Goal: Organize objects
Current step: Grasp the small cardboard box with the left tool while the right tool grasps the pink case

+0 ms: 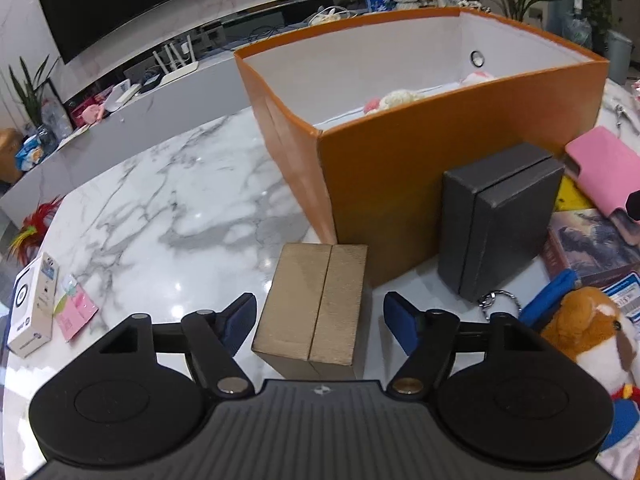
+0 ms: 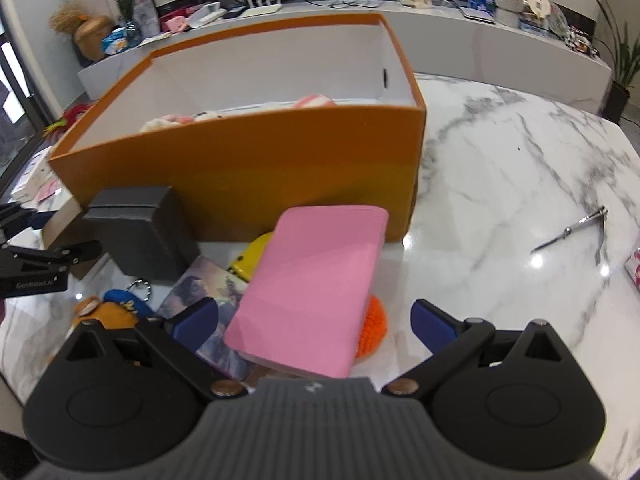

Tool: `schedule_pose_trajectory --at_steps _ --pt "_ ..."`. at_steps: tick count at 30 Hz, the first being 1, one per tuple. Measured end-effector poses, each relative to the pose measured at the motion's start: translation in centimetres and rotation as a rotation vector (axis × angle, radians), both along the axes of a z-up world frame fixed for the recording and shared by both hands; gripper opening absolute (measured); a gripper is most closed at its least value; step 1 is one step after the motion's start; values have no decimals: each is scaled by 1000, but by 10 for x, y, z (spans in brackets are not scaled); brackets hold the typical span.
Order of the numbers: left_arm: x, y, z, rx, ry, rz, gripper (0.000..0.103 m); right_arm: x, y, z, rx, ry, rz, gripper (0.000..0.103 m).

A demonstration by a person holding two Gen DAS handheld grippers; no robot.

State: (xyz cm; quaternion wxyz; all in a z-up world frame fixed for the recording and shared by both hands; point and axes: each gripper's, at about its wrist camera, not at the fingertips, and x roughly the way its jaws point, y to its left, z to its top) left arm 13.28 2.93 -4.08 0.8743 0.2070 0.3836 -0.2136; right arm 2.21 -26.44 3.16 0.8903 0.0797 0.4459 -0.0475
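Marble table (image 1: 168, 200) crowded beside the orange box (image 1: 440, 184), and both sets of jaws are spread wide, left gripper (image 1: 320, 320) framing the cardboard box (image 1: 316, 304), right gripper (image 2: 314, 326) straddling the pink case (image 2: 312, 288), likely lining up grabs for the bin.

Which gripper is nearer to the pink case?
Right. The right gripper is open around the pink case; the left gripper is farther left, around the brown box.
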Motion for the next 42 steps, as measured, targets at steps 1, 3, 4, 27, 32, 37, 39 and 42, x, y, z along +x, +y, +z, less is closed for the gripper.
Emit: schedule_pose_trajectory --at_steps 1,3,4,27,32,37,39,42 --pt "2 1 0 -5 12 6 71 2 3 -2 -10 0 -4 102" --pt "4 3 -1 -24 32 20 69 6 7 -5 -30 -14 -20 102" --pt "4 5 -1 -31 33 25 69 7 10 -6 -40 -27 -33 102" --pt "14 12 -7 -139 139 75 52 16 24 -15 -108 -42 -112 77" --pt "9 12 1 -128 108 94 52 11 19 -9 -89 -45 -125 76" --pt "3 15 11 -140 111 98 52 2 16 -2 -57 -37 -130 76" --pt "-1 15 14 -130 106 98 52 -2 17 0 -52 -36 -125 76" --pt "-5 15 19 -121 106 92 52 -9 17 2 -42 -36 -118 76"
